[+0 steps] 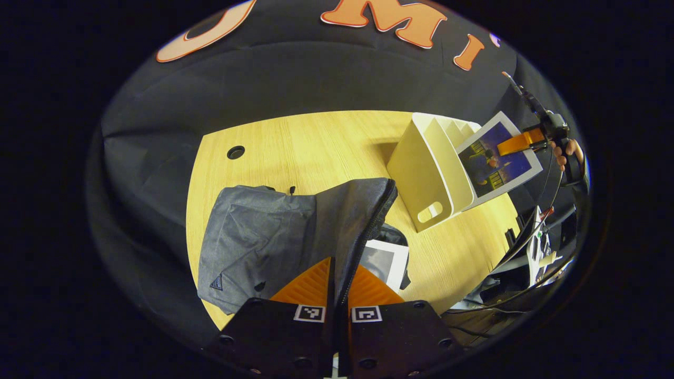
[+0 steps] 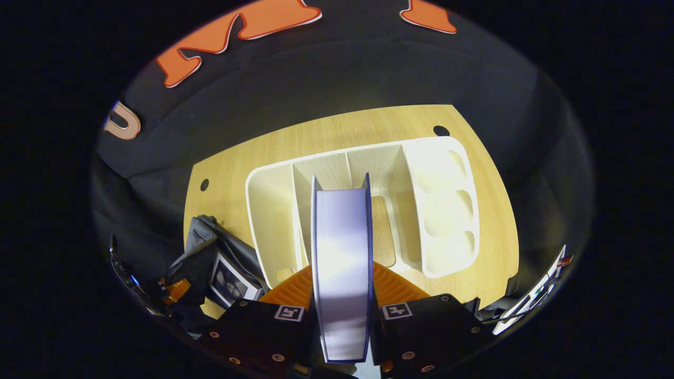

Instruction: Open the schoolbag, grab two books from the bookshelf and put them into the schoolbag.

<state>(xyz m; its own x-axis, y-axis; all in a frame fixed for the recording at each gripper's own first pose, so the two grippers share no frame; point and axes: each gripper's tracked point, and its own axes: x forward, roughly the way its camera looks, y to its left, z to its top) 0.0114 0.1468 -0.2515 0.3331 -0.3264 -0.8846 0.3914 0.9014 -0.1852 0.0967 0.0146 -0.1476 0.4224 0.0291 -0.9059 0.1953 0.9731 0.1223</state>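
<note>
The grey schoolbag (image 1: 253, 237) lies on the wooden table (image 1: 305, 142), its zip open. My left gripper (image 1: 341, 266) is shut on the edge of the schoolbag's flap and holds it up. Under the flap lies a white-edged book (image 1: 387, 262). The white bookshelf (image 1: 429, 173) stands to the right of the bag. Beside it, the right gripper (image 1: 518, 142) holds a blue-covered book (image 1: 497, 166). In the right gripper view, my right gripper (image 2: 342, 266) is shut on that book (image 2: 342, 237), seen page-edge on above the bookshelf (image 2: 274, 210). The schoolbag (image 2: 202, 245) with the other book (image 2: 230, 283) is at the lower left.
The table has round cable holes (image 1: 236, 152) (image 2: 441, 130). Cables and small gear (image 1: 537, 252) crowd the table's right edge. A hand (image 1: 571, 152) holds the right gripper. The left gripper (image 2: 176, 290) sits by the bag in the right gripper view.
</note>
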